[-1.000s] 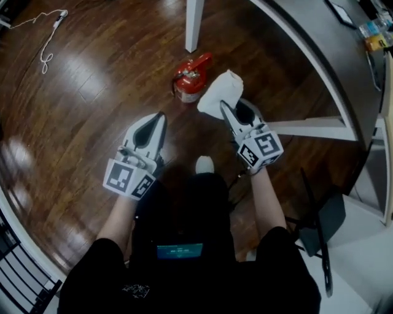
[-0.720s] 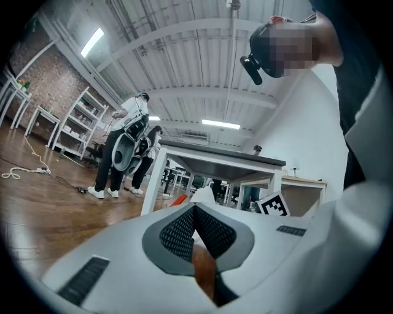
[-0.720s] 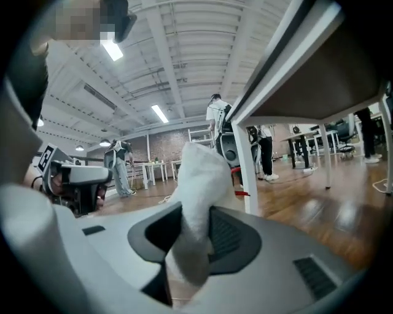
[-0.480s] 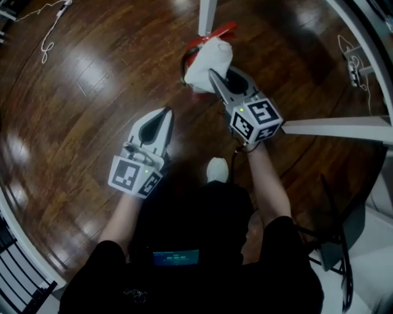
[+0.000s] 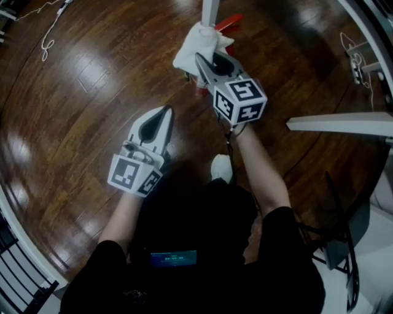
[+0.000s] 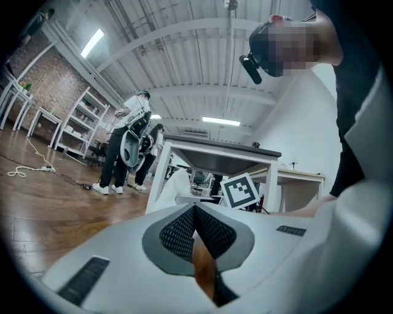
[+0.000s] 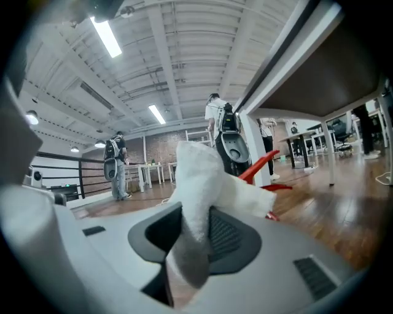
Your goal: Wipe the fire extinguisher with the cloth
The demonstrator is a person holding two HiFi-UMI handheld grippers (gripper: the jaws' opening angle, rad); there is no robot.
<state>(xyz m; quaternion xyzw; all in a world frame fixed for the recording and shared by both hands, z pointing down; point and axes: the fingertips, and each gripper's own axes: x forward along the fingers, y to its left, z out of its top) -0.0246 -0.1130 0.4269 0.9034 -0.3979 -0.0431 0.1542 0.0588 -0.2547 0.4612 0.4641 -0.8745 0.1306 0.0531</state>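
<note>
Fire extinguisher [image 5: 228,22] stands on the wood floor [image 5: 92,92] by the white table leg [image 5: 210,8], now mostly covered by the cloth [image 5: 195,44]; we see only its red lever. Our right gripper [image 5: 200,61], jaws clamped on the cloth, has pushed farther forward than half a second ago. Our left gripper [image 5: 164,113] stays back, jaws pressed together on nothing.

Dim floor, ceiling-light glare patches, fisheye edges vignetted.

No readable text or labels.
</note>
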